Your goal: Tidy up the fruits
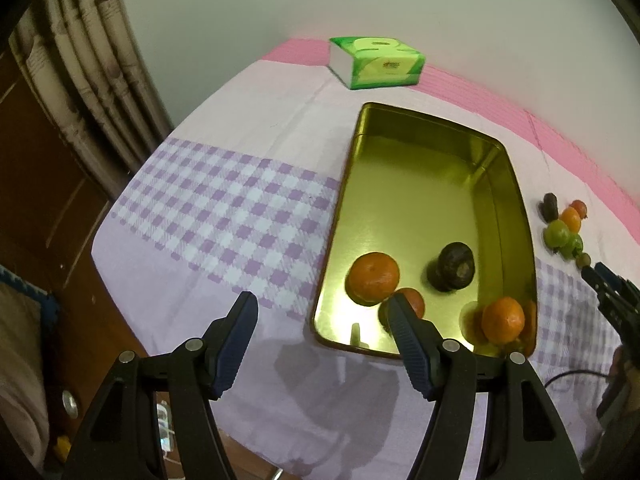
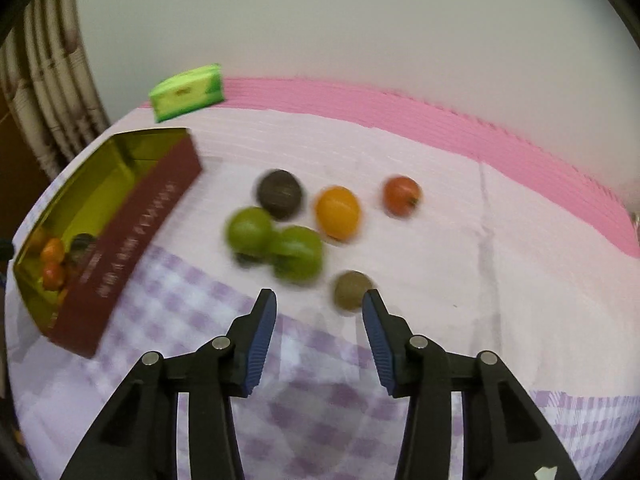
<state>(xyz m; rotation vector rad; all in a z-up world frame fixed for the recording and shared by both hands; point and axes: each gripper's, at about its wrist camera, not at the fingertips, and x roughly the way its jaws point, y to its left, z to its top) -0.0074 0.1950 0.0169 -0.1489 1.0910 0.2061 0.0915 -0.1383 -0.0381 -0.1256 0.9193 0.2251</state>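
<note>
A gold-lined tin with dark red outer walls lies on the table. It holds two oranges, a red fruit and a dark fruit. My left gripper is open and empty above the tin's near left corner. Loose fruits lie right of the tin: two green, a dark one, an orange one, a red one and a small brown one. My right gripper is open and empty, the brown fruit just beyond its right fingertip.
A green tissue pack lies at the table's far edge, also in the right wrist view. The tablecloth is lilac check with a pink border. Curtains and wooden furniture stand to the left. The right gripper shows at the right edge of the left view.
</note>
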